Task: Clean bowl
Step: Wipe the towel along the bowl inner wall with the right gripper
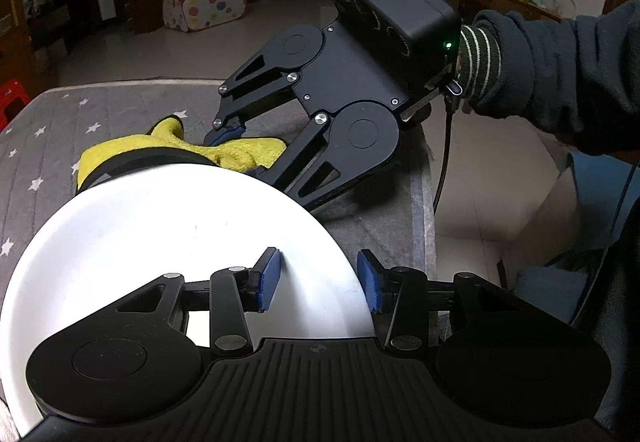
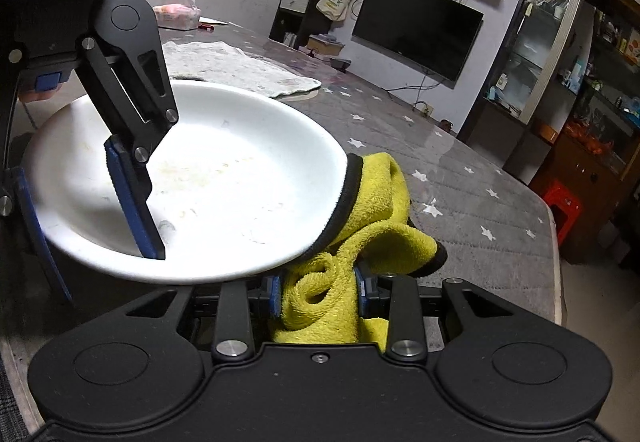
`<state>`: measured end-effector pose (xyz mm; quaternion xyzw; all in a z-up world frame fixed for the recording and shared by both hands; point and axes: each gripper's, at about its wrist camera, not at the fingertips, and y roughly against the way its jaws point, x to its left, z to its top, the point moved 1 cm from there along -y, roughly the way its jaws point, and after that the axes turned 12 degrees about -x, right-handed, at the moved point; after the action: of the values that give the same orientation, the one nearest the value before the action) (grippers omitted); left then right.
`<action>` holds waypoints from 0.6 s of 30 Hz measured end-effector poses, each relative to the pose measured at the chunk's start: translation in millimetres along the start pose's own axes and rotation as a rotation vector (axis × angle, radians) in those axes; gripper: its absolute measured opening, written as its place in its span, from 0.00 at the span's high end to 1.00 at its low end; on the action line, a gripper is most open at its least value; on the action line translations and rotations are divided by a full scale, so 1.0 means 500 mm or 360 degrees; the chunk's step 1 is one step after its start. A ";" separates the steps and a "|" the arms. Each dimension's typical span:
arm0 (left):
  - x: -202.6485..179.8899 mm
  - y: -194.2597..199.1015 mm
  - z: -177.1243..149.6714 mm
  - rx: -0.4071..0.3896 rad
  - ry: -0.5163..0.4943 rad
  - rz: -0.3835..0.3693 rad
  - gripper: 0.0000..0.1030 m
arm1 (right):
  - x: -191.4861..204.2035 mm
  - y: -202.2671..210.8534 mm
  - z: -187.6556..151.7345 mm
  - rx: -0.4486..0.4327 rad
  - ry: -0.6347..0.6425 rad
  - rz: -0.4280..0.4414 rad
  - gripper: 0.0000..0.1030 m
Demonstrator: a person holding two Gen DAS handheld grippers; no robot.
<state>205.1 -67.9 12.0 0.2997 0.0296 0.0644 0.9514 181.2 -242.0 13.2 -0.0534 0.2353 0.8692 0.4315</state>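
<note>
**Right wrist view: cloth trapped under a bowl I do not yet grip**

My right gripper is clenched on a bunched yellow terry cloth with a black hem. The cloth runs forward from my pads and under the near rim of the shallow white round bowl, and its hem lies against the outside of that rim. None of it is inside the bowl. The bowl sits tilted on the table with the grey star-printed cover, partly propped on the cloth. Faint yellowish smears show across its floor.

My left gripper straddles the rim on the other side, one blue pad inside and one outside. Its jaws are drawing in, but I see bare white between the inner pad and the wall, so I judge them released rather than clamped.

The main risk, as I read it, is pulling the cloth free before my left jaws bite. The bowl would then ride along with the cloth, rock off its prop, or skid towards the table edge, which the left wrist view shows close by on the right.

A second risk is the slope of the wall. If my pads close on it at this tilt, the smooth rim could squirt out.

A third is that a wipe made with the cloth so tightly balled may pass over the smears.
</note>
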 end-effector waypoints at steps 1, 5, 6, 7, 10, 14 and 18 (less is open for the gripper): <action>-0.002 0.002 0.003 0.0008 -0.0017 -0.0010 0.60 | 0.003 0.004 -0.001 -0.0001 -0.0003 -0.0004 0.66; -0.010 0.008 0.013 0.0053 -0.0081 -0.0056 0.62 | 0.014 0.020 -0.005 0.0005 -0.0027 -0.0033 0.66; -0.011 0.009 0.013 0.0063 -0.0096 -0.0070 0.62 | 0.018 0.026 -0.007 0.0005 -0.0030 -0.0039 0.66; -0.011 0.010 0.014 0.0073 -0.0107 -0.0084 0.62 | 0.022 0.032 -0.008 0.0006 -0.0032 -0.0045 0.66; -0.006 0.016 0.012 0.0086 -0.0100 -0.0094 0.63 | 0.032 0.047 -0.011 0.0009 -0.0048 -0.0046 0.66; 0.003 0.026 0.005 0.0074 -0.0067 -0.0089 0.64 | 0.047 0.063 -0.011 0.0010 -0.0064 -0.0041 0.66; 0.010 0.034 0.002 0.0074 -0.0070 -0.0094 0.65 | 0.061 0.073 -0.009 0.0010 -0.0059 -0.0036 0.66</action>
<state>208.5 -54.0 22.5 0.3221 0.0191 0.0288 0.9461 133.2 -240.6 13.6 -0.0386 0.2294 0.8644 0.4457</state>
